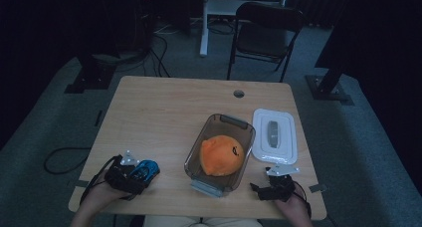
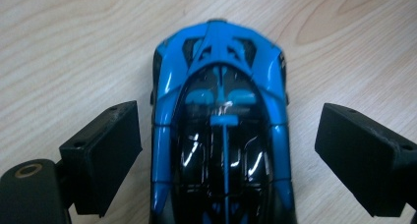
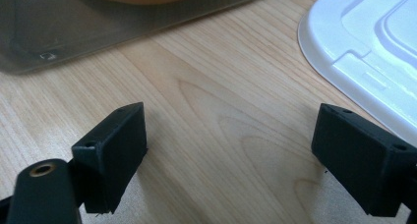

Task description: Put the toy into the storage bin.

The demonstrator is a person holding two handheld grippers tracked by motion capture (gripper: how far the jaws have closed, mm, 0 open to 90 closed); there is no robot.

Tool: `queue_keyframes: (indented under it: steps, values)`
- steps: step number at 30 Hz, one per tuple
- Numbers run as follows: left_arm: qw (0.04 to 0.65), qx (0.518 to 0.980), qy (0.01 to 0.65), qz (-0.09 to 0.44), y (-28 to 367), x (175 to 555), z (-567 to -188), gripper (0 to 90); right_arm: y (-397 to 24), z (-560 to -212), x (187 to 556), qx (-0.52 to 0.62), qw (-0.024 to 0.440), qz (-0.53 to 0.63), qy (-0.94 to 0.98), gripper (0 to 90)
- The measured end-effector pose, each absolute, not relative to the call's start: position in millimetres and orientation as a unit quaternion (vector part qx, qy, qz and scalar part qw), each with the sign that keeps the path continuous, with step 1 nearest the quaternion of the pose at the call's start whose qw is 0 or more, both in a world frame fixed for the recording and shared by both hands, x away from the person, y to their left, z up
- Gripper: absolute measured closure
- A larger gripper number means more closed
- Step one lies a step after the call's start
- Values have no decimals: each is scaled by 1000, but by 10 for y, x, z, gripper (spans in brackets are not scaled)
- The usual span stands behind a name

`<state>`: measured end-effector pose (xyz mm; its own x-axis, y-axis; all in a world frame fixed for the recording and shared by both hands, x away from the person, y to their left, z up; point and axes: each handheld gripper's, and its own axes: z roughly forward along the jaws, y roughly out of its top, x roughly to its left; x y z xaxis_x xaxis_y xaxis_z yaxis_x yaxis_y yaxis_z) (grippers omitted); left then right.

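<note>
The left gripper [image 2: 226, 150] straddles a glossy blue and black toy car [image 2: 221, 135] on the light wooden table [image 2: 74, 47], jaws wide, pads clear of it. The right gripper [image 3: 231, 155] rests spread wide over bare wood between a clear plastic container [image 3: 98, 27] and a white plastic lid [image 3: 364, 52].

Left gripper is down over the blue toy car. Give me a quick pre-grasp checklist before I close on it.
1. Blue toy car centred between the left gripper jaws: ok.
2. Jaws open, gaps on both sides of the car: ok.
3. Car flat on the table: ok.
4. Clear container has room beside the orange plush toy: cannot tell.
5. White lid off, lying right of the container: ok.
6. Right gripper open, holding nothing, clear of the container: ok.
</note>
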<state>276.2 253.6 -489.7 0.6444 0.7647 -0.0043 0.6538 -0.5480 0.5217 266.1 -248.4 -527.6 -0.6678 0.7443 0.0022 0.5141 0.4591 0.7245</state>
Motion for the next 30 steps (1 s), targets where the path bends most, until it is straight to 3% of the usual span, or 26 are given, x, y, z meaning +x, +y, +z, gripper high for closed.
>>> queue_keyframes:
  steps: [18, 20, 23, 30]
  values:
    - [223, 879, 406, 112, 2557, 2788, -5033, 113, -2481, -5276, 2667, 378, 161, 359, 838, 125]
    - [224, 879, 406, 111, 2559, 2784, -5019, 144, -2481, -5276, 2667, 378, 161, 359, 838, 125]
    - [230, 881, 401, 106, 2562, 2775, -4993, 259, -2481, -5276, 2667, 379, 161, 359, 838, 125]
    - [230, 881, 400, 108, 2529, 2812, -4992, 263, -2474, -5275, 2674, 383, 162, 359, 836, 125]
